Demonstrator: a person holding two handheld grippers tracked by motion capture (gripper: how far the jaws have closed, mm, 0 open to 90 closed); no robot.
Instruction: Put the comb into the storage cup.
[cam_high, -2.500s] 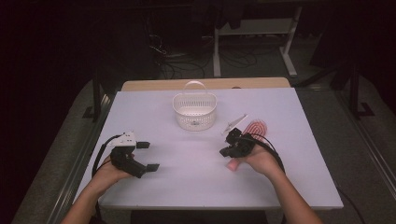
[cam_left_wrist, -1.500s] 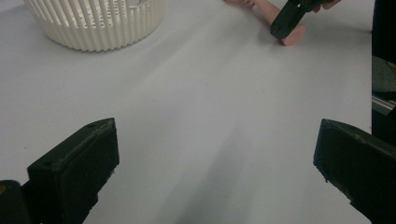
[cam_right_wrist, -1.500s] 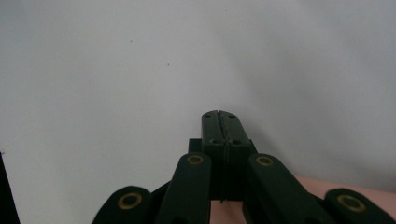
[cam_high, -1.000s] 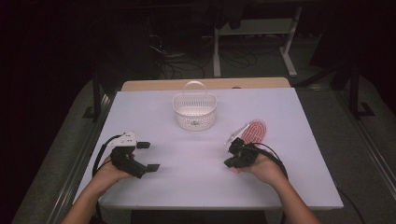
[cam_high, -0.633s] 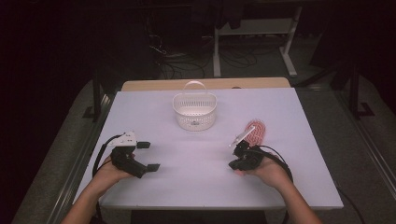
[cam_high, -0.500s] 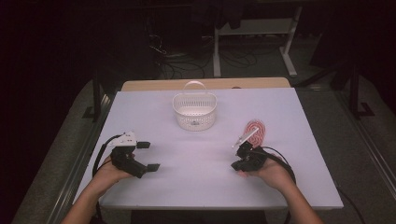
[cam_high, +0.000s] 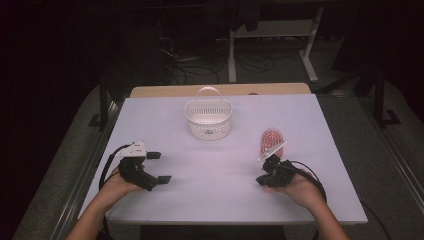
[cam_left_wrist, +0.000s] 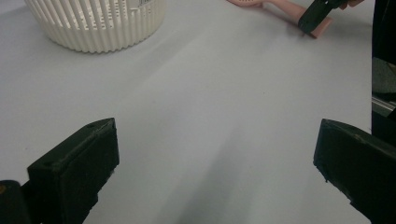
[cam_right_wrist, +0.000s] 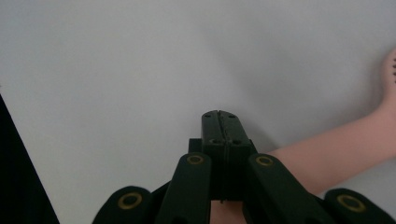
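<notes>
The pink plastic hairbrush with an oval bristle head (cam_high: 271, 140) lies on the right half of the white table (cam_high: 215, 200), its head pointing away from the person and its handle running back toward the right gripper (cam_high: 262, 179). In the right gripper view the handle (cam_right_wrist: 327, 156) passes under and to the right of the jaws, which are pressed together with nothing between them; the handle seems to lie beneath or just beside the shut tips, and whether they touch it I cannot tell. The left gripper view catches the end of the handle (cam_left_wrist: 322, 29) with a black jaw of the other gripper (cam_left_wrist: 316, 13) over it. As I read it, the right hand is nudging or lining up the brush with shut jaws rather than holding it. The next move would call for parting the jaws, setting them astride the handle and closing firmly, since a slim, smooth handle could swivel in the grip. Farther off, the white slatted plastic basket with a hoop handle (cam_high: 208, 119) stands near the far middle of the table, well apart from the brush, a likely place to drop it. The left gripper (cam_high: 155, 167) rests at the near left with its jaws spread wide and empty.
</notes>
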